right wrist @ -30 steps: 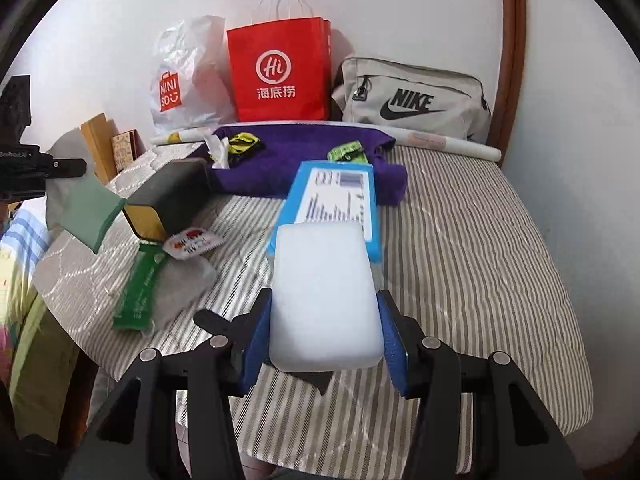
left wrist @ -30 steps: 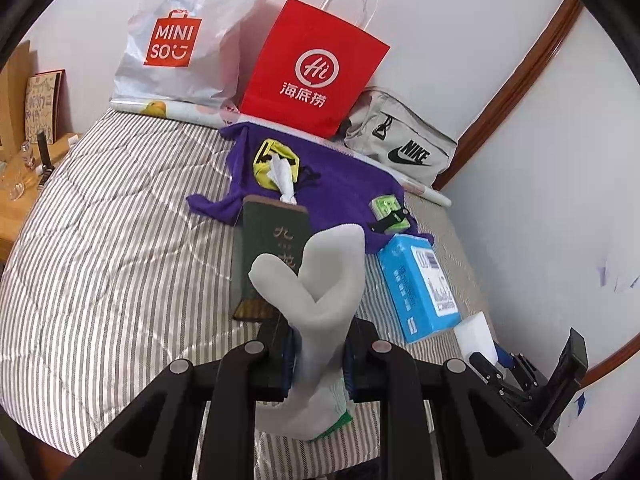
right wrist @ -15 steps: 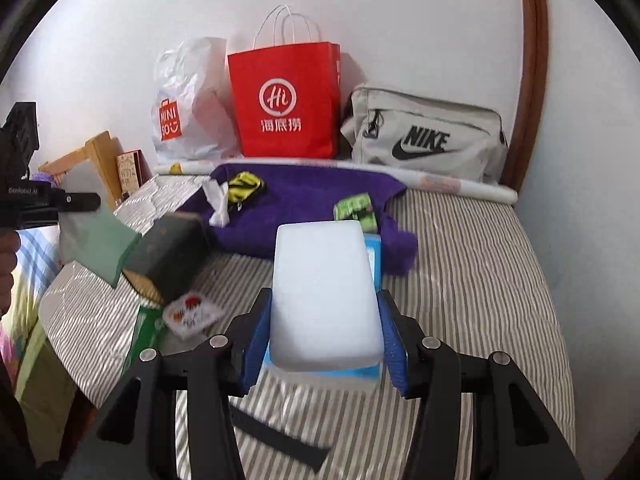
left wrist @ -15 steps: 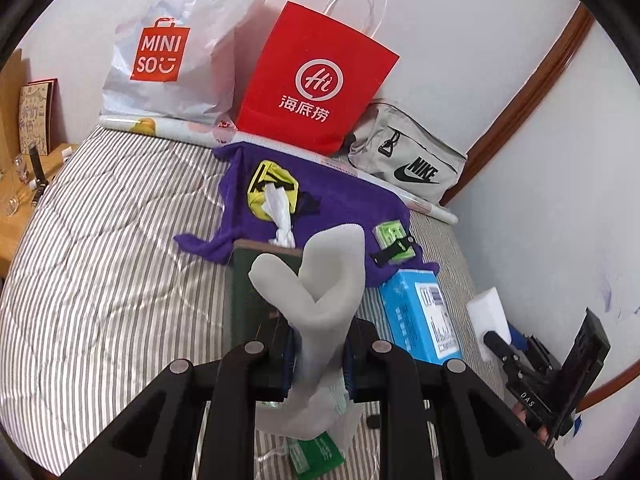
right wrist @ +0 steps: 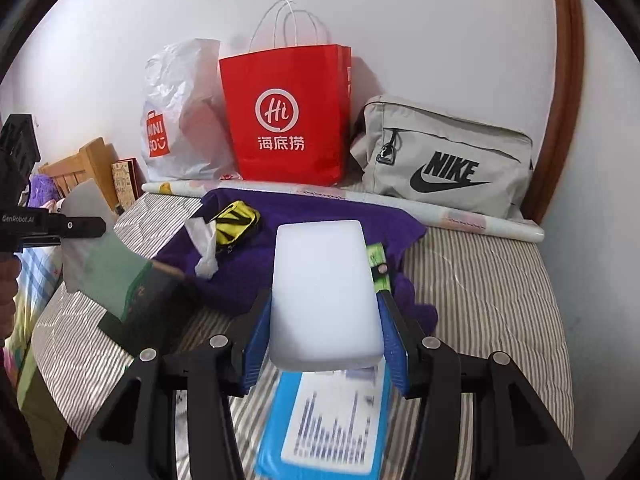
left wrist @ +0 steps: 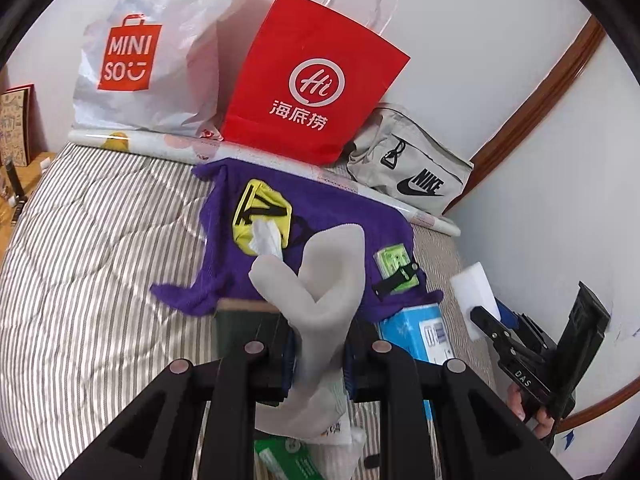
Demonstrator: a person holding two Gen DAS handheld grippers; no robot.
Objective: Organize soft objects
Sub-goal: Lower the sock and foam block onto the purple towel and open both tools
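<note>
My left gripper is shut on a grey sock and holds it upright above the bed. It also shows at the left of the right wrist view, with the sock hanging from it. My right gripper is shut on a white sponge block and holds it above a blue box. In the left wrist view the right gripper and its sponge are at the right. A purple towel lies ahead with a yellow pouch and a white tissue on it.
A red paper bag, a white Miniso bag and a grey Nike bag stand along the wall. A dark green book and a green tag lie on the striped bedspread. A rolled poster lies before the bags.
Both grippers have risen and moved forward toward the purple towel, each keeping its hold. The blue box and the book now lie closer beneath them.
</note>
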